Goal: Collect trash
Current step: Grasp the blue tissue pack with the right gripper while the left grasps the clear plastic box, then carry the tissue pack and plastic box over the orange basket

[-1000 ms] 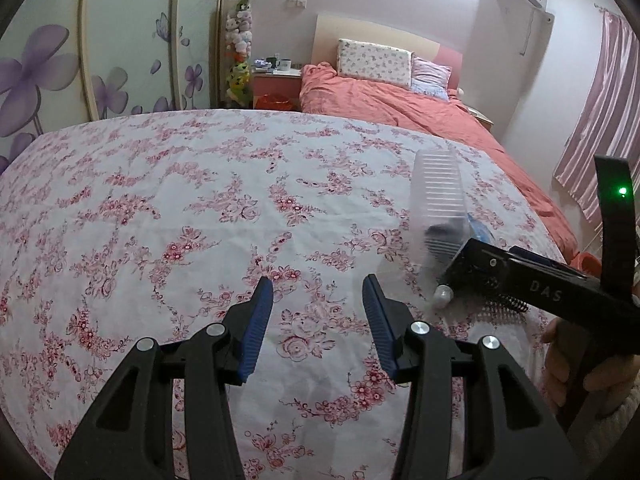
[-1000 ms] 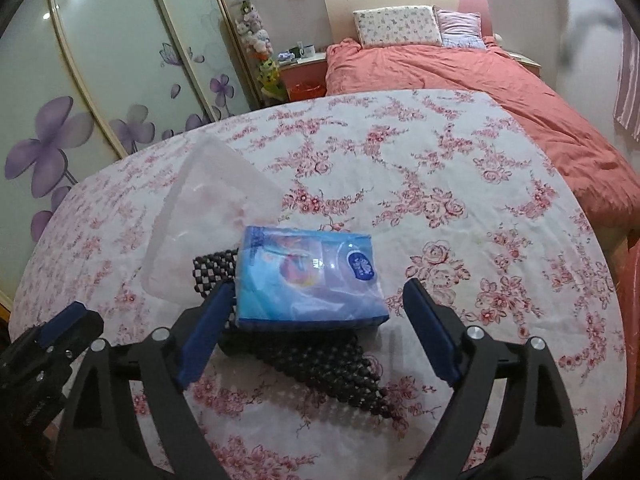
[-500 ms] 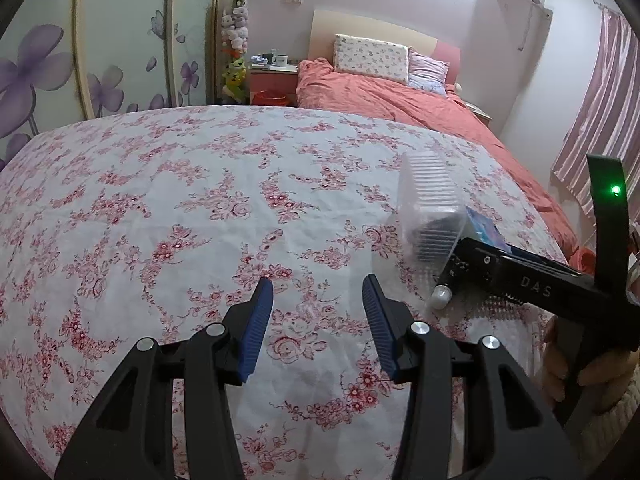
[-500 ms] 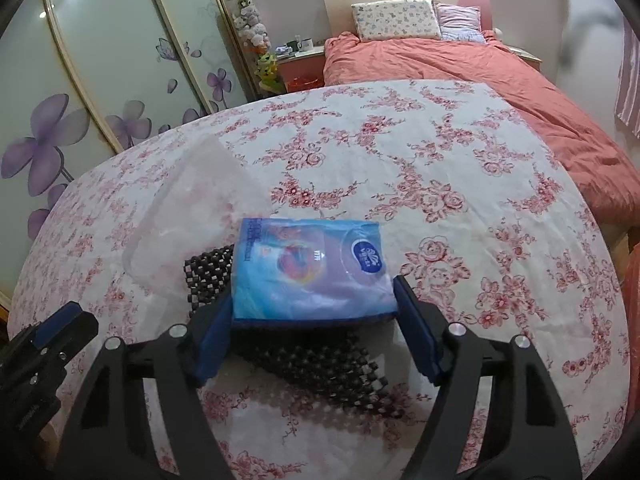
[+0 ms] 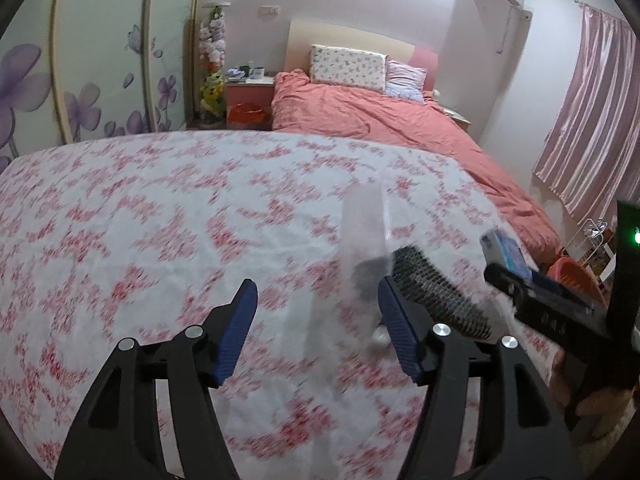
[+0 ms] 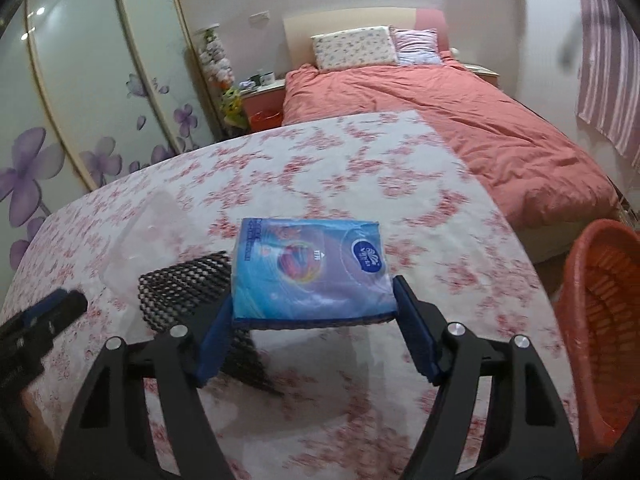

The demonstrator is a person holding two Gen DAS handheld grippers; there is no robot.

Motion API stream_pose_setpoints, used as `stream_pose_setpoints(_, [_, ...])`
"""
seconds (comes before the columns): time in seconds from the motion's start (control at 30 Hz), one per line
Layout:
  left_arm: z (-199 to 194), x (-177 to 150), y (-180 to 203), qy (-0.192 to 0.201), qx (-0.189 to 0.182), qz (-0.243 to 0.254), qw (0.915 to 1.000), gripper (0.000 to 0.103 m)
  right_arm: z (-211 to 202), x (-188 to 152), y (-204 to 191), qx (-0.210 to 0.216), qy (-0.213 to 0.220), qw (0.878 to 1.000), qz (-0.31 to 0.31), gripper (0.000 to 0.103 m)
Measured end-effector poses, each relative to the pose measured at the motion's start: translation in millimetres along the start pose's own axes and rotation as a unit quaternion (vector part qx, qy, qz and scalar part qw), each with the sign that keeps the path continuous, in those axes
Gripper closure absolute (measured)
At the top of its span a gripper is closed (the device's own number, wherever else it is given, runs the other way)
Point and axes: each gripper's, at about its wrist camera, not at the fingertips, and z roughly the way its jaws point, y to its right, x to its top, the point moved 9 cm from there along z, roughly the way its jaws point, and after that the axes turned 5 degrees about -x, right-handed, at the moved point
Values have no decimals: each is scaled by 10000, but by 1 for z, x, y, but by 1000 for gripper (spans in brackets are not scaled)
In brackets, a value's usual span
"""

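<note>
My right gripper (image 6: 314,326) is shut on a blue tissue pack (image 6: 312,270) and holds it above the flowered table; the pack also shows in the left wrist view (image 5: 506,250). A black beaded mat (image 6: 188,280) hangs under the pack and lifts with it; it also shows in the left wrist view (image 5: 436,284). A clear plastic container (image 6: 136,236) lies to the left on the table, blurred in the left wrist view (image 5: 364,236). My left gripper (image 5: 316,332) is open and empty above the tablecloth, left of the mat.
An orange basket (image 6: 600,320) stands on the floor right of the table. The flowered tablecloth (image 5: 140,216) covers a round table. A bed with a coral cover (image 5: 384,128) lies behind. A small white item (image 5: 380,336) lies by my left gripper's right finger.
My right gripper closed on the tissue pack and lifted it, with the black mat rising too. Both views swung right, so the orange basket came into view.
</note>
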Motion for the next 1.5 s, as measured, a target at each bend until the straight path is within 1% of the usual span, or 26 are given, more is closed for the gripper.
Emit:
stream_pose_setpoints(0.17, [16, 12, 18, -93, -57, 38, 9999, 40, -2, -4, 12, -44, -26, 9999, 90, 31])
stream_pose_setpoints(0.33, [41, 13, 29, -315, 356, 379, 9981, 40, 0, -8, 15, -46, -59, 9999, 105, 31])
stream_pose_setpoints(0.4, [47, 12, 23, -397, 476, 325, 9975, 48, -1, -9, 17, -46, -59, 9999, 103, 31])
stream_pose_setpoints(0.47, [50, 10, 13, -459, 563, 197, 9972, 62, -1, -9, 18, -44, -52, 9999, 114, 31])
stream_pose_setpoints(0.5, [50, 9, 7, -477, 609, 119, 9969, 66, 0, -8, 18, -41, -54, 9999, 121, 31])
stream_pose_setpoints(0.53, [50, 9, 2, -479, 659, 68, 9967, 76, 0, -8, 19, -37, -54, 9999, 137, 31])
stream_pose_setpoints(0.57, [51, 9, -4, -494, 725, 19, 9961, 81, 0, -9, 20, -33, -56, 9999, 151, 31])
stream_pose_setpoints(0.63, [52, 9, -14, -490, 812, -106, 9954, 82, 1, -10, 21, -16, -67, 9998, 184, 31])
stream_pose_setpoints(0.73, [48, 14, -29, -367, 922, -314, 9946, 85, 1, -11, 20, -6, -78, 9998, 184, 31])
stream_pose_setpoints(0.77, [47, 16, -32, -346, 934, -369, 9944, 88, 1, -12, 20, -5, -77, 9998, 176, 31])
stream_pose_setpoints(0.8, [45, 17, -36, -312, 961, -449, 9939, 95, 1, -13, 21, -5, -74, 9998, 169, 31])
stream_pose_setpoints(0.83, [45, 18, -40, -306, 951, -510, 9937, 99, 1, -12, 21, -4, -68, 9998, 170, 31])
stream_pose_setpoints(0.93, [39, 20, -51, -257, 926, -741, 9926, 99, -3, -12, 22, 5, -40, 9998, 191, 31])
stream_pose_setpoints(1.03, [37, 22, -55, -232, 912, -785, 9925, 99, -6, -10, 23, 6, -4, 9998, 213, 31])
stream_pose_setpoints(1.1, [35, 21, -56, -223, 793, -866, 9928, 99, -9, -11, 25, 7, 18, 9998, 213, 31])
stream_pose_setpoints(1.17, [30, 22, -56, -181, 755, -901, 9929, 99, -13, -11, 25, 5, 42, 9998, 208, 31])
stream_pose_setpoints(1.33, [17, 31, -47, -26, 743, -846, 9936, 99, -27, -7, 30, -6, 172, 9996, 236, 31])
stream_pose_setpoints(1.5, [0, 44, -29, 189, 645, -753, 9949, 99, -48, -2, 39, -56, 366, 9988, 308, 31])
